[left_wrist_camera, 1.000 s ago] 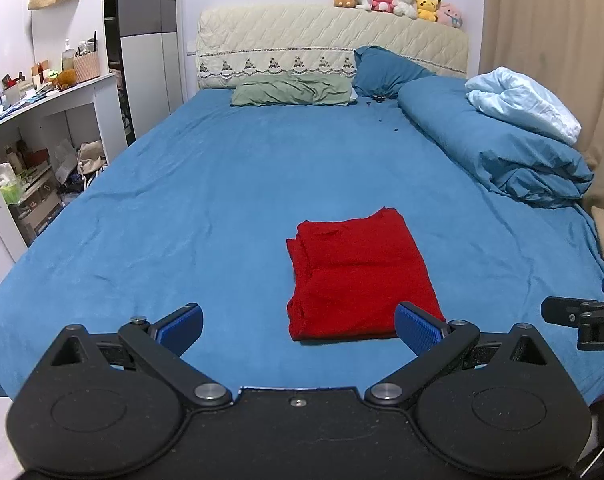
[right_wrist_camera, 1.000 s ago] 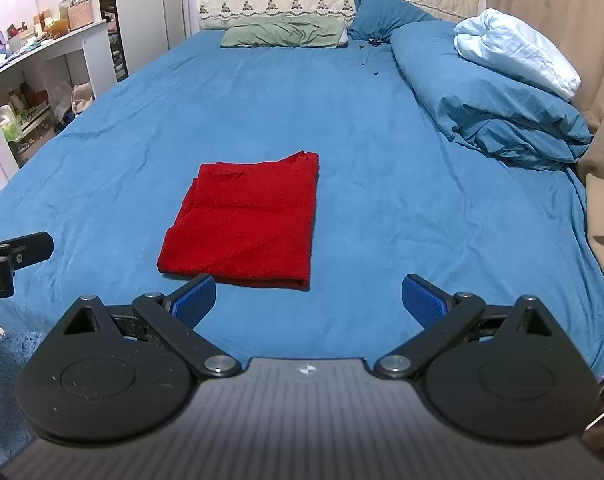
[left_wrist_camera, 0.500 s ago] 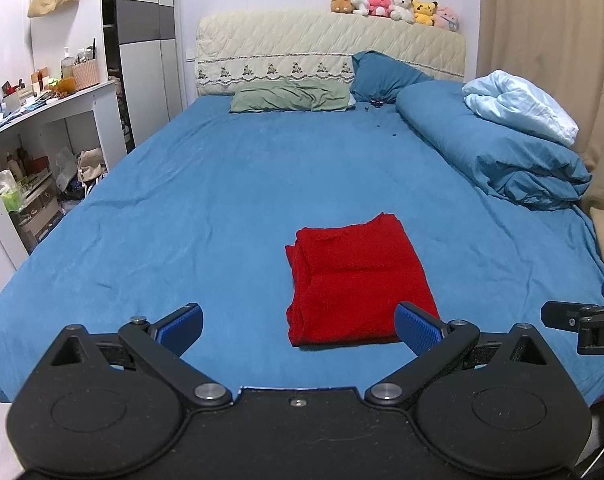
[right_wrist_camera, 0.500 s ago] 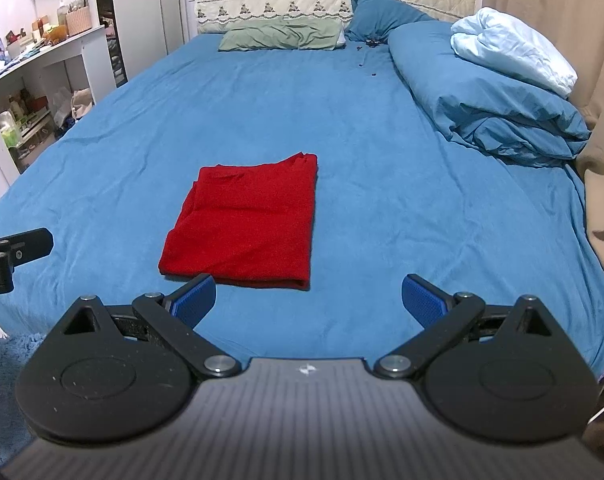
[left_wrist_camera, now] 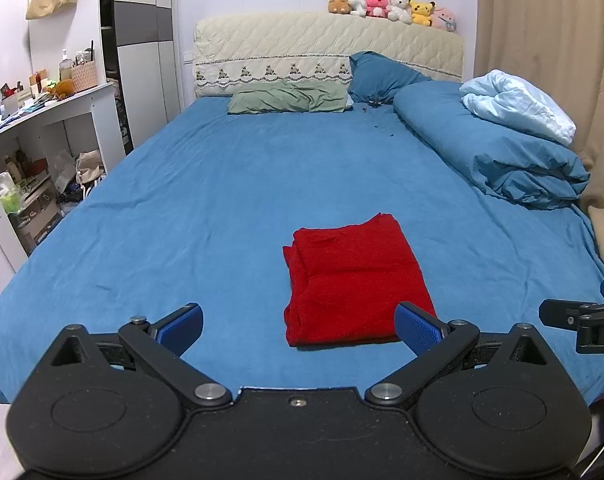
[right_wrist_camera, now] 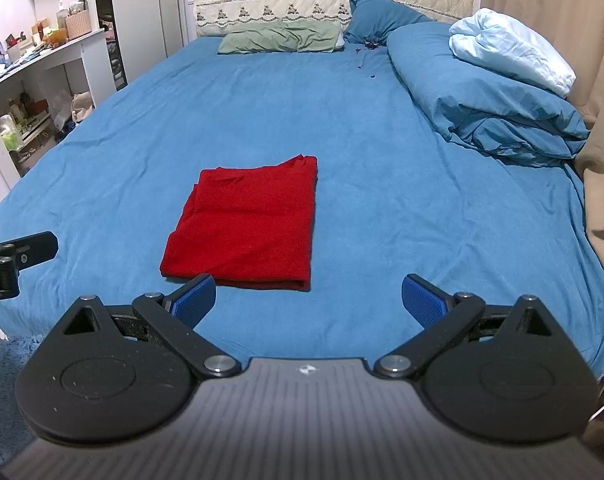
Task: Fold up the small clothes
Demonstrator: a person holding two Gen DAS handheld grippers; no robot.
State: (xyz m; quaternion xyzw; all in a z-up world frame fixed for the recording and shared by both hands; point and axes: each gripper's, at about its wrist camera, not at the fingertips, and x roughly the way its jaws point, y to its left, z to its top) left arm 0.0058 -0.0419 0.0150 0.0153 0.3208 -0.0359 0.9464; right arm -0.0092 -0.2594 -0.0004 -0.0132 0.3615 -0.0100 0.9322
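A red garment [left_wrist_camera: 354,280] lies folded into a neat rectangle on the blue bedsheet [left_wrist_camera: 206,208], near the foot of the bed. It also shows in the right wrist view [right_wrist_camera: 248,224]. My left gripper [left_wrist_camera: 300,326] is open and empty, held above the bed's near edge, just short of the garment. My right gripper [right_wrist_camera: 308,300] is open and empty, held to the right of the garment's near edge. Each gripper's tip shows at the side of the other's view.
A rolled blue duvet [left_wrist_camera: 490,152] with a pale blue blanket [left_wrist_camera: 518,104] lies along the bed's right side. Pillows [left_wrist_camera: 290,100] and a headboard with plush toys [left_wrist_camera: 390,6] are at the far end. A cluttered white shelf [left_wrist_camera: 34,140] stands left; a curtain [left_wrist_camera: 562,60] hangs right.
Both grippers have drawn back and risen slightly from the garment, staying open. The folded red garment has not moved.
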